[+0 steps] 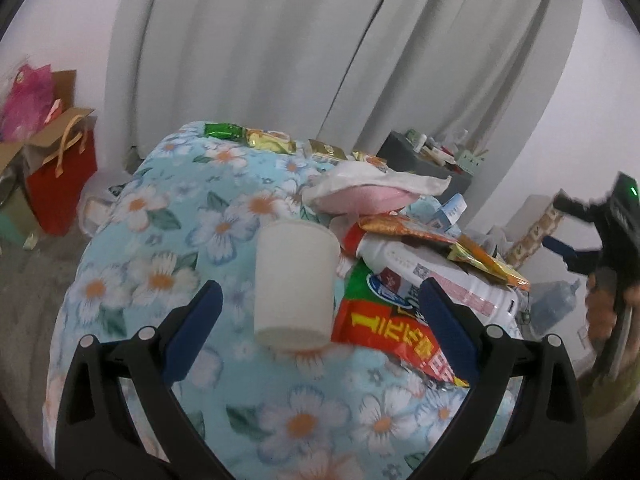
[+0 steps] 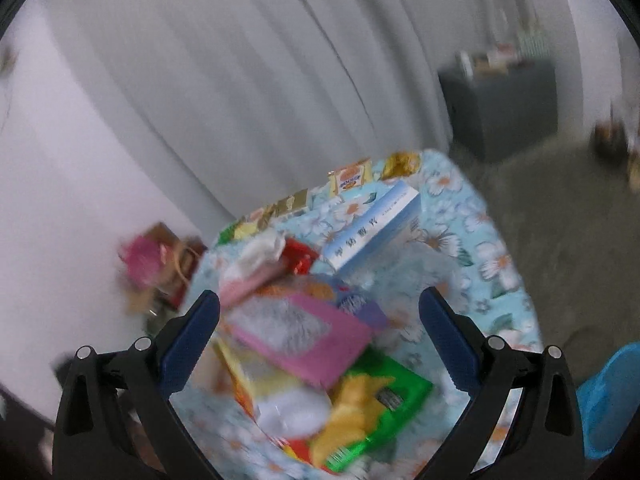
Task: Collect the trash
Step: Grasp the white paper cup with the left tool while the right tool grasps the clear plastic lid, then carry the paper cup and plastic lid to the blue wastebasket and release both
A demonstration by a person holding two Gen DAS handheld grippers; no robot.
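On the floral-clothed worktop [image 1: 168,216] stands a plain white paper cup [image 1: 295,285] — upright, beside crumpled wrappers [image 1: 400,332]. Both grippers — left [image 1: 320,312], right [image 2: 319,322] — have jaws wide, empty.

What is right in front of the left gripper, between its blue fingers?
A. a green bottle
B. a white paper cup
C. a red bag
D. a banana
B: a white cup stands on the flowery cloth, straight ahead of the open left gripper.
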